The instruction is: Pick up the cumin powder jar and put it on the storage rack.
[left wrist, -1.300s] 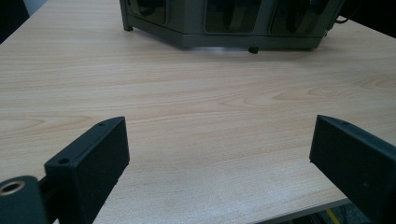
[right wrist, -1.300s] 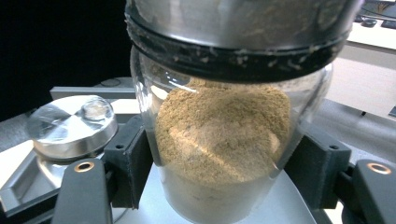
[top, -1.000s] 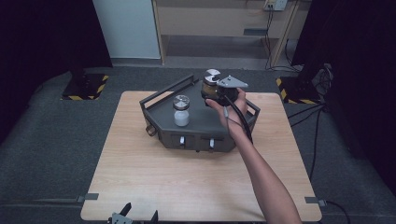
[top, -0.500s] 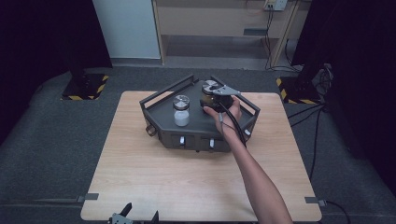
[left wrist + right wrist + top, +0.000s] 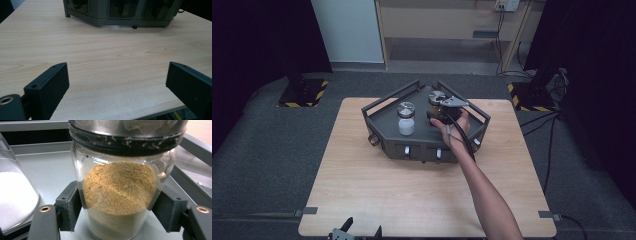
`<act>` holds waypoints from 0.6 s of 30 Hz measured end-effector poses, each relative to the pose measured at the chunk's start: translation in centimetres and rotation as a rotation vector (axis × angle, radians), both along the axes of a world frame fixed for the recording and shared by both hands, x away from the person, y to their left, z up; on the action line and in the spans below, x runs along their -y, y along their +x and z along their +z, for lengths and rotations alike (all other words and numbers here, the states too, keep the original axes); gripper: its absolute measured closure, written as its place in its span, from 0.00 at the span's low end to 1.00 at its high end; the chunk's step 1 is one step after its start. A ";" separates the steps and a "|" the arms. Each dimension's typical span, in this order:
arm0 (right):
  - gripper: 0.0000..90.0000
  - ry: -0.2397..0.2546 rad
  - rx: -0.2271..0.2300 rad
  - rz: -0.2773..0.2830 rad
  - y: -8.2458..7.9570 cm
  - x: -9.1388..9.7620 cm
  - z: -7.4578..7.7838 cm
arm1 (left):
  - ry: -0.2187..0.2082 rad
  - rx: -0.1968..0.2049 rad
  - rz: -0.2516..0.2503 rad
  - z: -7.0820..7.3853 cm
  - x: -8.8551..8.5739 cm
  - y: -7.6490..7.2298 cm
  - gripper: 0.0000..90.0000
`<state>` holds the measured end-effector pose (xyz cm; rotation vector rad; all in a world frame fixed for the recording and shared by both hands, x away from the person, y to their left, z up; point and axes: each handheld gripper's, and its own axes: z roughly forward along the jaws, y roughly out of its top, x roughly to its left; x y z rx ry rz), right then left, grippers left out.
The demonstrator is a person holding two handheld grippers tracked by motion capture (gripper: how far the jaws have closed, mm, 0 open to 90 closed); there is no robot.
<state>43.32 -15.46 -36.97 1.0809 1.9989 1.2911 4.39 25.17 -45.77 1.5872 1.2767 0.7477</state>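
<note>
Between the right tongs (image 5: 116, 216), brown-powder jar (image 5: 117, 195), apparently on grey tray (image 5: 50, 167)

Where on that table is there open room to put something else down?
The wooden table is bare along its near half, between the grey tray and the near edge, and in strips either side of the tray. The tray is crowded: a white-powder jar and the brown-powder jar gripped by the right tool.

Light wooden table (image 5: 412, 190) on grey carpet (image 5: 272, 165), a pale panel (image 5: 347, 30) and wooden shelving (image 5: 437, 25) behind. Yellow-and-black striped bases (image 5: 302, 95) at both far corners. Cables (image 5: 542, 125) trailing off at the right.
</note>
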 end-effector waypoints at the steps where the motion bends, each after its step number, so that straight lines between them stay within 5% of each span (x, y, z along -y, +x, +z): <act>1: 0.34 0.001 0.000 0.000 0.0 0.0 0.0 | 0.001 0.000 0.001 0.0 0.0 0.0 0.04; 18: 0.34 0.005 0.001 -0.007 0.0 -0.1 -0.1 | 0.006 0.003 0.003 0.0 0.0 0.0 0.04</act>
